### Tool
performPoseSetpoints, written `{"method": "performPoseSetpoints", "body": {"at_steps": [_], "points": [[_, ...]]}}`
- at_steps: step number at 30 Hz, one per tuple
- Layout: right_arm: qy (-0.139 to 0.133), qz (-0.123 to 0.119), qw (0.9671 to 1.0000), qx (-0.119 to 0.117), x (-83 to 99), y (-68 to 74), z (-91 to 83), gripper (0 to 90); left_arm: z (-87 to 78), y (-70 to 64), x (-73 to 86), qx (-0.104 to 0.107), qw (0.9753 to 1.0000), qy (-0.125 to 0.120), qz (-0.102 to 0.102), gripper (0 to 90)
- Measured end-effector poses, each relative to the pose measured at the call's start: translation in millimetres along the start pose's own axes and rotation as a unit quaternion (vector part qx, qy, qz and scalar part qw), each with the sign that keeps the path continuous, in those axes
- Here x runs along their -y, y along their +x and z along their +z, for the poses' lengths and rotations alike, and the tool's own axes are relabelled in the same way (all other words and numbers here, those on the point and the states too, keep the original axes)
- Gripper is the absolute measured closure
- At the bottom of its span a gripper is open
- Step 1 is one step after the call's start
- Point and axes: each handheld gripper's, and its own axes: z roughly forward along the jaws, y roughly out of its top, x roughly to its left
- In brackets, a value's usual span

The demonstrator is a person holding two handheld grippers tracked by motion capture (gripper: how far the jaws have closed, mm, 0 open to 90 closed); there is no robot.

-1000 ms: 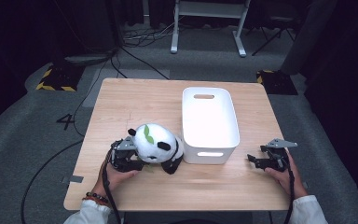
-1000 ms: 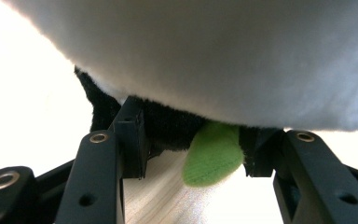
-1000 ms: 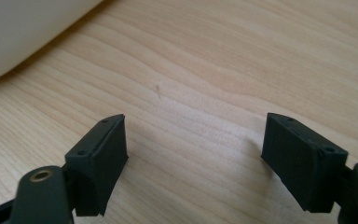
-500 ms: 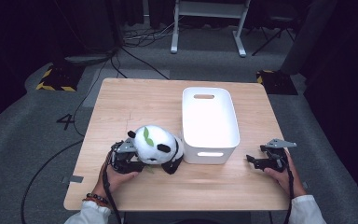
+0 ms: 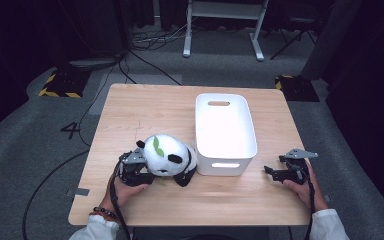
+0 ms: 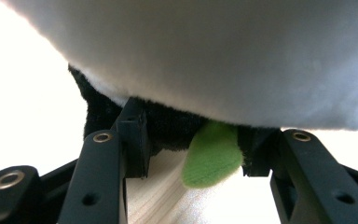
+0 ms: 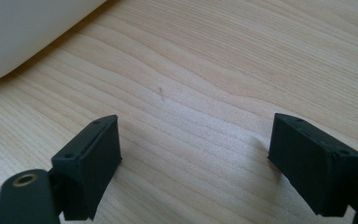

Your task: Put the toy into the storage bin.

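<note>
A white and black panda plush [image 5: 166, 156] with a green leaf on its head lies on the wooden table [image 5: 145, 112], touching the near left corner of a white bin [image 5: 225, 132]. My left gripper [image 5: 139, 170] is pressed in under the plush from its left. In the left gripper view its jaws are shut on the plush's black underside [image 6: 168, 126], with a green felt leaf [image 6: 213, 154] between them and the white body [image 6: 223, 56] above. My right gripper [image 5: 275, 173] rests open on bare wood right of the bin, nothing between its pads [image 7: 91, 163].
The white bin [image 7: 23, 32] is empty, has a handle slot at its far end and sits right of the table's centre. Bare wood lies at the far left and along the front edge. Cables and stand legs [image 5: 222, 30] are on the grey floor beyond.
</note>
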Motion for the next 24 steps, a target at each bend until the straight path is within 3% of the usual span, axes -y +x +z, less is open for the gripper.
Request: {"method": "performPoseSetpoints", "body": {"at_steps": [2, 5, 9, 12, 16, 19, 24], "points": [[0.000, 0.000, 1.0000, 0.000, 0.0, 0.0, 0.0, 16.4, -0.7, 0.8, 0.1, 0.004, 1.0000, -0.001, -0.001, 55.9], [0.000, 0.000, 1.0000, 0.000, 0.0, 0.0, 0.0, 16.4, -3.0, -2.6, 0.0, 0.001, 0.9996, -0.027, -0.002, 60.3], [0.000, 0.001, 1.0000, 0.000, 0.1, 0.2, -0.1, 16.4, -4.4, -3.9, -1.4, 0.002, 0.9996, -0.028, 0.009, 62.4], [0.000, -0.001, 1.0000, 0.001, 0.4, 0.2, -0.4, 16.4, -6.0, -4.7, -2.2, 0.005, 0.9994, -0.033, 0.007, 63.4], [-0.001, -0.001, 1.0000, 0.001, 1.0, 0.7, -1.0, 16.4, -13.3, -12.7, -6.2, -0.018, 0.9981, -0.055, 0.021, 64.4], [-0.001, 0.000, 1.0000, 0.001, 1.1, 0.8, -1.0, 16.4, -16.2, -15.9, -9.9, -0.023, 0.9972, -0.062, 0.034, 64.7], [-0.001, 0.000, 1.0000, 0.000, 1.0, 0.6, -0.9, 16.4, -18.5, -16.1, -12.7, -0.027, 0.9965, -0.069, 0.038, 64.8]]}}
